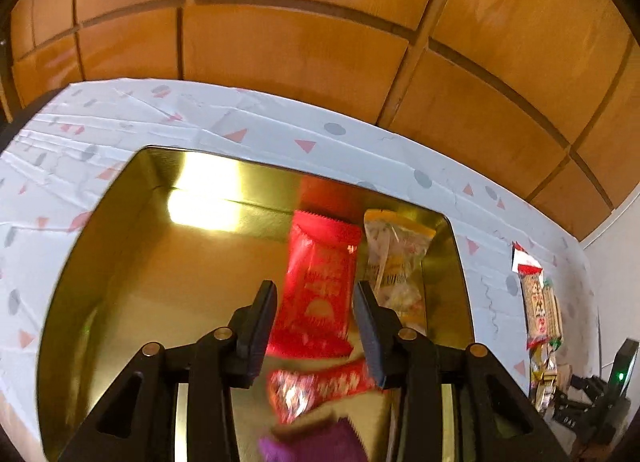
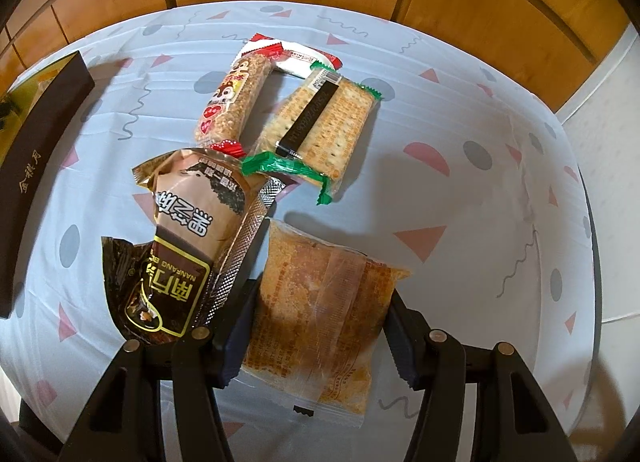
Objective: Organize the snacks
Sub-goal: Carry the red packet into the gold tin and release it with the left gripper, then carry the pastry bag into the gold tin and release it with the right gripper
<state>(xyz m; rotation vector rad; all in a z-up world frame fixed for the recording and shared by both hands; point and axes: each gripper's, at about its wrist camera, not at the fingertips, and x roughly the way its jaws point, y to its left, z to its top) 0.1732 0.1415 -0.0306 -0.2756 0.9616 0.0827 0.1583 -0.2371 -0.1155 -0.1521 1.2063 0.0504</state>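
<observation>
Here the left claw (image 1: 314,332) hangs over a gold-lined tin (image 1: 120,262), jaws parted with a red packet (image 1: 320,286) lying between them, pads not pressing it. Beside it in the tin lie a yellow-edged clear packet (image 1: 396,258), a smaller red wrapper (image 1: 320,386) and something purple (image 1: 312,442). The right claw (image 2: 316,338) straddles an orange clear-wrapped cake (image 2: 320,314) on the table (image 2: 480,122); whether its pads grip it I cannot tell. Nearby lie a brown sachet (image 2: 188,238), green-ended crackers (image 2: 320,130) and a grain bar (image 2: 232,102)
</observation>
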